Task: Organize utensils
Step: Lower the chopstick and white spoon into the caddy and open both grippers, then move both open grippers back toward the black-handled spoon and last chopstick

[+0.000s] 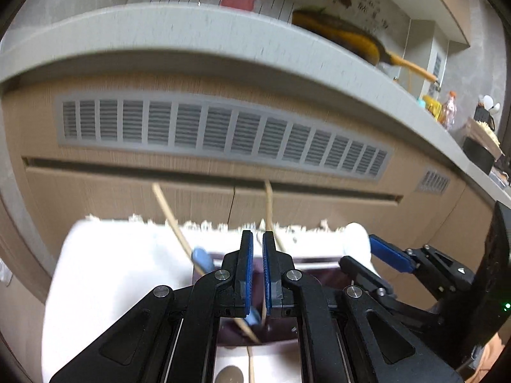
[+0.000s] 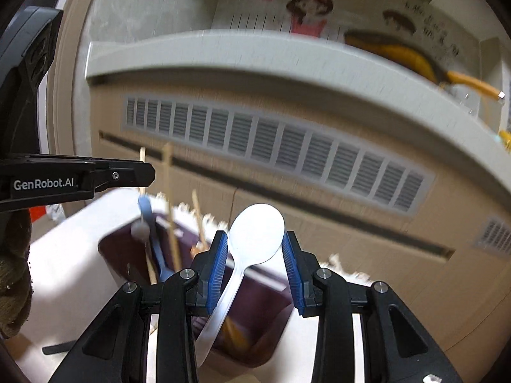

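A dark purple bin (image 2: 271, 300) stands on a white fringed cloth (image 1: 105, 274). It holds a blue spoon (image 2: 150, 220) and several wooden chopsticks (image 2: 172, 223). My left gripper (image 1: 258, 249) hangs over the bin (image 1: 220, 261) with its blue pads shut on a thin wooden chopstick (image 1: 268, 204) that rises between them. The right wrist view shows that gripper (image 2: 147, 172) from the side, with the stick above its tip. My right gripper (image 2: 255, 255) is shut on the bowl of a white plastic spoon (image 2: 257, 229), whose handle slants down toward the bin. The spoon (image 1: 356, 234) and right gripper (image 1: 370, 252) also show in the left wrist view.
Behind the cloth rises a wood cabinet front with a long grey vent grille (image 1: 223, 127) under a grey counter edge (image 1: 191, 28). A yellow pan (image 1: 345, 38) and bottles (image 1: 447, 108) sit on the counter. A gloved hand (image 2: 12, 271) holds the left gripper.
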Available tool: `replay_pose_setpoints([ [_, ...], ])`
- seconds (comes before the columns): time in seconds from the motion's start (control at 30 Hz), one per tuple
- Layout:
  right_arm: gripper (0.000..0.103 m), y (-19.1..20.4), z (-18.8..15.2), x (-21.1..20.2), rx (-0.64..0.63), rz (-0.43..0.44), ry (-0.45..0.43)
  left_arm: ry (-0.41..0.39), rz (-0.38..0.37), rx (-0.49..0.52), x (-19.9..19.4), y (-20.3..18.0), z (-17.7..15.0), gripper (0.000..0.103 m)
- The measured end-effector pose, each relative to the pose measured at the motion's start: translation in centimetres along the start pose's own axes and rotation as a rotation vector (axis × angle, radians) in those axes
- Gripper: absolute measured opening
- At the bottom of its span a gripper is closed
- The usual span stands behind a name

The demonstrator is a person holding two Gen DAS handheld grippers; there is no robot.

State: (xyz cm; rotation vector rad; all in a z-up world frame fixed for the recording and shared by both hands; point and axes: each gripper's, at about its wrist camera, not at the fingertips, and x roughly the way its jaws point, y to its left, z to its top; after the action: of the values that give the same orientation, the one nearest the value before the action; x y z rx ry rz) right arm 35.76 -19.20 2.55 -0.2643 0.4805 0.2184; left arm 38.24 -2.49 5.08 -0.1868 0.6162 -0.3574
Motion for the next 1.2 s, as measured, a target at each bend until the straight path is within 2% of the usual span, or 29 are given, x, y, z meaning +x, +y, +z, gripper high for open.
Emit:
replay_pose_setpoints([
  [0.1, 0.034, 0.2, -0.9, 1.1, 0.016, 0.052, 0.056, 0.024, -0.011, -0.008, 0.1, 0.5, -1.1, 0.008],
  [0.2, 0.034, 0.6, -1.2, 1.5, 0.011, 0.039, 0.073, 0.021, -0.007, -0.012, -0.8, 1.0, -1.7, 0.010],
  [0.27, 0.034, 0.5, -1.1, 1.6, 0.019, 0.047, 0.086, 0.021, -0.005, -0.022, -1.9, 1.6, -2.3, 0.017],
  [0.33, 0.034, 0.2, -1.1, 1.5, 0.037, 0.056, 0.102, 0.028, 0.003, -0.026, -2.7, 2.0, -2.9, 0.032],
  [0.4, 0.039, 0.1, -0.9, 1.4, 0.047, 0.059, 0.115, 0.038, 0.011, -0.024, -3.3, 2.4, -3.6, 0.039],
  [0.5, 0.042, 0.1, -0.8, 1.3, 0.051, 0.060, 0.129, 0.055, 0.018, -0.022, -4.2, 2.8, -4.9, 0.039],
  [0.53, 0.039, 0.3, -0.7, 1.4, 0.045, 0.067, 0.143, 0.063, 0.016, -0.025, -4.5, 2.9, -5.3, 0.040],
  [0.57, 0.029, 0.4, -0.7, 1.5, 0.043, 0.069, 0.153, 0.070, 0.012, -0.031, -4.8, 3.1, -5.8, 0.040],
  [0.63, 0.020, 0.6, -0.5, 1.8, 0.051, 0.090, 0.189, 0.082, 0.006, -0.040, -5.3, 3.3, -6.4, 0.042],
  [0.67, 0.020, 0.6, -0.5, 1.8, 0.057, 0.095, 0.197, 0.088, 0.003, -0.043, -5.5, 3.4, -6.7, 0.043],
  [0.73, 0.020, 0.3, -0.2, 1.3, 0.084, 0.093, 0.204, 0.101, 0.008, -0.043, -6.3, 3.7, -7.7, 0.051],
  [0.83, 0.020, -0.2, 0.0, -0.6, 0.113, 0.090, 0.177, 0.141, 0.042, -0.008, -6.9, 4.1, -9.7, 0.061],
  [0.93, 0.020, 0.1, -0.2, -2.7, 0.104, 0.091, 0.165, 0.214, 0.073, 0.039, -6.5, 4.5, -12.4, 0.061],
  [1.03, 0.021, 1.7, -0.9, -4.6, 0.074, 0.119, 0.182, 0.275, 0.114, 0.030, -6.3, 5.5, -14.8, 0.061],
  [1.1, 0.022, 3.8, -2.0, -5.3, 0.051, 0.162, 0.223, 0.292, 0.156, 0.005, -6.4, 6.4, -16.0, 0.061],
  [1.2, 0.022, 7.6, -4.4, -4.5, 0.030, 0.250, 0.344, 0.307, 0.228, 0.000, -6.6, 6.9, -16.7, 0.061],
])
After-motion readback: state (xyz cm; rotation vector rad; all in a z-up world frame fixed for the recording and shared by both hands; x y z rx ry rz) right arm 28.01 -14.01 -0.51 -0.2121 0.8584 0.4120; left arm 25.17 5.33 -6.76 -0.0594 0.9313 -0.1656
